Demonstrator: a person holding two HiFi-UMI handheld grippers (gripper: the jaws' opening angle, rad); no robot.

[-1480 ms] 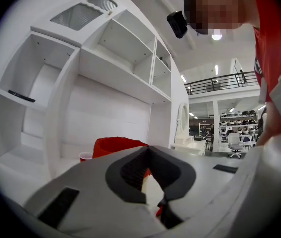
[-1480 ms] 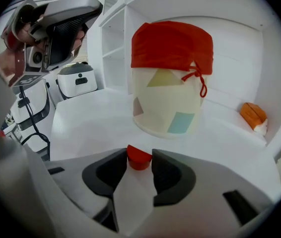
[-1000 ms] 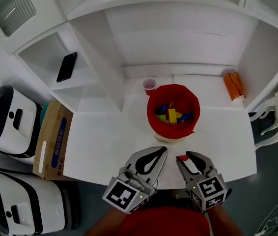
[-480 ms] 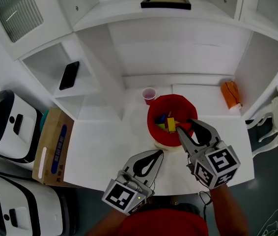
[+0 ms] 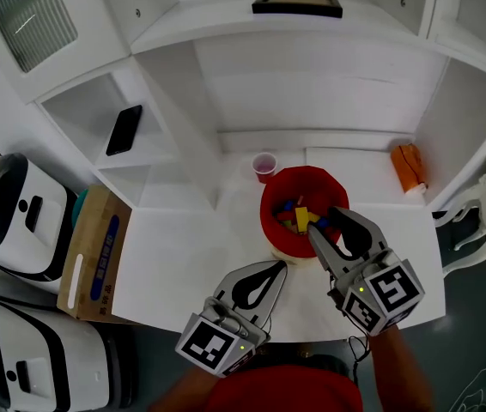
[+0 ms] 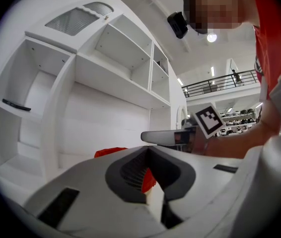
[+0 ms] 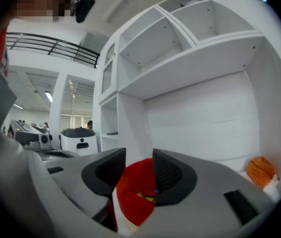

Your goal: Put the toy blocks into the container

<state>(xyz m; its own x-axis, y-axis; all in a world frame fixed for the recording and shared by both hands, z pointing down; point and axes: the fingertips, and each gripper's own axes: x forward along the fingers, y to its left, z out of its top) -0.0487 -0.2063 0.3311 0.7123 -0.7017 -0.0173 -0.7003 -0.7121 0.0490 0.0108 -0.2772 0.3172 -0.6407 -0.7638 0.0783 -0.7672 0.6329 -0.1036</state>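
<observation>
Blocks (image 5: 301, 219) lie in the container (image 5: 269, 197); right claw (image 5: 322, 221), raised over it, just opened and dropped another. Left claw (image 5: 279, 267) clenched, empty; tabletop (image 5: 183, 256) shows none left.

The container (image 5: 270, 206) stands on the table (image 5: 183, 256) with blocks (image 5: 301, 219) in it. From the container, a cup (image 5: 264, 166) sits just beside at 11 o'clock, a phone (image 5: 124, 130) lies on a shelf (image 5: 155, 137) at 10 o'clock, and a box (image 5: 93, 251) stands past the table's edge at 8 o'clock.
</observation>
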